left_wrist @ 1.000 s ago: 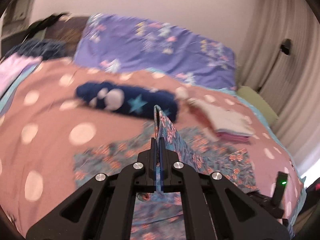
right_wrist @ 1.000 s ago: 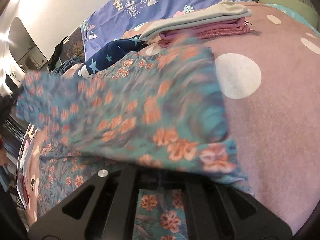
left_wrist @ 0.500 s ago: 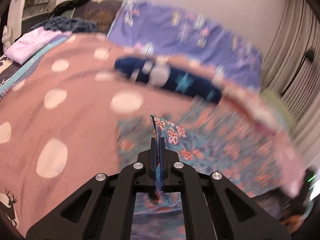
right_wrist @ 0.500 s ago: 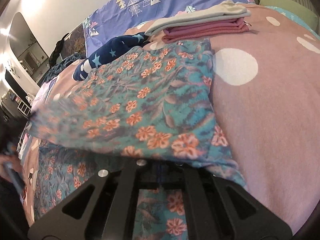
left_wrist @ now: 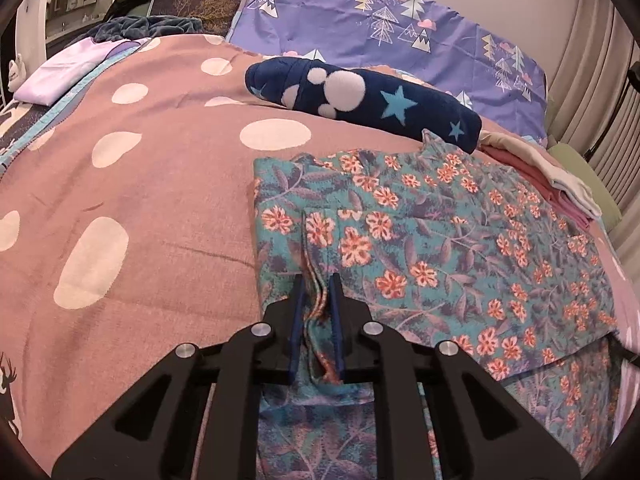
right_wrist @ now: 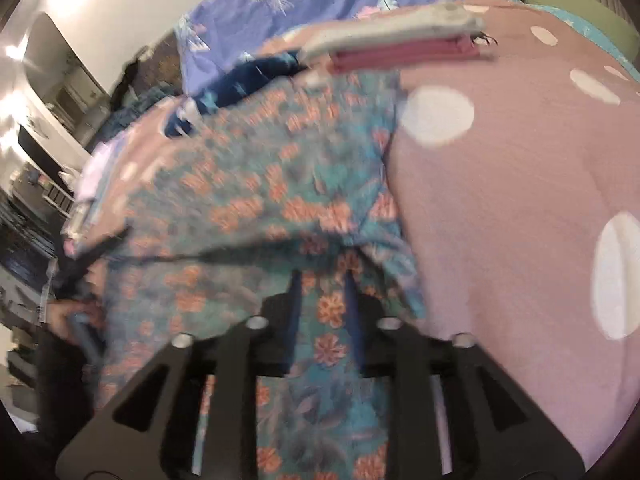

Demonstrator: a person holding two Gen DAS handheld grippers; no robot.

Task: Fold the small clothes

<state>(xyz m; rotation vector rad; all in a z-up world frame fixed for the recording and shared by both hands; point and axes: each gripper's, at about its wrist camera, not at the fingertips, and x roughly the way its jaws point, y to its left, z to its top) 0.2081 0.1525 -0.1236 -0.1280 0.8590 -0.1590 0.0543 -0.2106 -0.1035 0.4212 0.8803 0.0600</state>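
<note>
Left tongs (left_wrist: 316,280) spread around a ridge of the cloth (left_wrist: 440,232), right tongs (right_wrist: 320,280) spread too (view blurred). Cloth lies folded over on the bed (left_wrist: 140,200). Risk: a retreating finger snags that ridge, dragging the fold askew.

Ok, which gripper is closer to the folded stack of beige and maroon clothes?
Right. The right gripper faces the folded beige-and-maroon stack ahead across the floral garment; the left gripper is at the garment's left edge, stack far diagonally.
</note>
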